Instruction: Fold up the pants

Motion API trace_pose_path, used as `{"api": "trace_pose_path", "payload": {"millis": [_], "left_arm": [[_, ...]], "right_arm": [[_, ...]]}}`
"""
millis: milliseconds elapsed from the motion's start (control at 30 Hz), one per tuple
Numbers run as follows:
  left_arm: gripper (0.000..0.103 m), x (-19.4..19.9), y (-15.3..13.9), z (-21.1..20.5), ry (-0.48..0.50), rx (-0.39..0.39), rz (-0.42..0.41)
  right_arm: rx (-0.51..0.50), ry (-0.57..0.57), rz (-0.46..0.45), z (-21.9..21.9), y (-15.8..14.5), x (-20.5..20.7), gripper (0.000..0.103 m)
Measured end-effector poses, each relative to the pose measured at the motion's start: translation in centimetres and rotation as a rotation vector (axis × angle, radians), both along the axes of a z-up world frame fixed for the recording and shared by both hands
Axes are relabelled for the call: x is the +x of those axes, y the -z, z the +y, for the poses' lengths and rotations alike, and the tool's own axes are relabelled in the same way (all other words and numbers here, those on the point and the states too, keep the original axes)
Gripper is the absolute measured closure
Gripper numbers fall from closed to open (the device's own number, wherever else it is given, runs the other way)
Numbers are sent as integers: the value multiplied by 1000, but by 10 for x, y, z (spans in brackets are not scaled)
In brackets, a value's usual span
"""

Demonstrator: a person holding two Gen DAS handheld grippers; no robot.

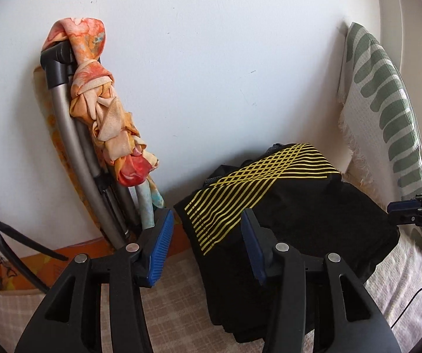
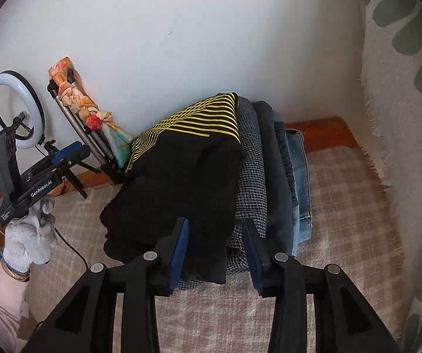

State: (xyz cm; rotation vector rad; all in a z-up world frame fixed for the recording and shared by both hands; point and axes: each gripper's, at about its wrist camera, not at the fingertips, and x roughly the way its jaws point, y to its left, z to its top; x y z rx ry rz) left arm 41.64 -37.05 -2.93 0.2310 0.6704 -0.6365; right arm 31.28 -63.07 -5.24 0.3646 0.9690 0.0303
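Note:
Black pants with a yellow line pattern [image 1: 284, 206] lie folded on top of a stack of folded garments on a checked blanket [image 1: 175, 309]. They also show in the right wrist view [image 2: 181, 176]. My left gripper [image 1: 208, 235] is open and empty, just above the pants' left edge. My right gripper [image 2: 215, 247] is open and empty, hovering over the near end of the stack; it also shows at the right edge of the left wrist view [image 1: 410, 209]. The left gripper, held by a gloved hand, shows in the right wrist view [image 2: 66, 154].
Under the pants lie a houndstooth garment [image 2: 249, 176], a dark one [image 2: 275, 161] and jeans [image 2: 300, 176]. A folded frame wrapped in orange cloth [image 1: 102, 111] leans on the white wall. A ring light [image 2: 16, 108] stands left. A green-patterned cushion [image 1: 387, 103] stands right.

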Motion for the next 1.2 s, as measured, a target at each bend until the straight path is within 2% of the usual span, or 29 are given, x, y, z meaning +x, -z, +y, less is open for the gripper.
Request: {"api": "trace_pose_path", "payload": {"millis": [133, 200, 233, 333, 467, 533, 600, 767, 833, 900, 1000, 1100, 1200], "left_arm": [[57, -23, -7, 15, 12, -21, 37], [57, -34, -11, 30, 6, -49, 66], [57, -38, -13, 37, 0, -64, 81], [56, -50, -17, 56, -17, -88, 118], [56, -72, -20, 71, -35, -69, 99], [56, -83, -21, 74, -41, -84, 109], [48, -98, -24, 79, -51, -82, 91], [40, -135, -39, 90, -53, -107, 59], [34, -150, -45, 93, -48, -114, 34], [29, -164, -48, 94, -51, -106, 10], [22, -183, -50, 97, -55, -104, 5], [22, -200, -50, 101, -64, -98, -13], [22, -214, -48, 109, -83, -102, -22]], "right_arm": [[-185, -38, -19, 28, 2, 4, 62], [-295, -30, 21, 34, 11, 8, 63], [-317, -22, 47, 30, 16, 9, 63], [-288, 16, 88, 19, 28, 7, 63], [-300, 54, 101, 11, 29, -4, 63], [-298, 79, 88, 13, 22, -12, 63], [-302, 98, 63, 18, 11, -23, 63], [-311, 110, -15, 50, -21, -58, 62], [-325, 117, -57, 66, -34, -75, 57], [-330, 131, -96, 81, -45, -91, 44], [-327, 154, -152, 102, -60, -116, 34], [-347, 172, -177, 121, -66, -135, 23], [-371, 196, -197, 138, -68, -151, 18]]}}
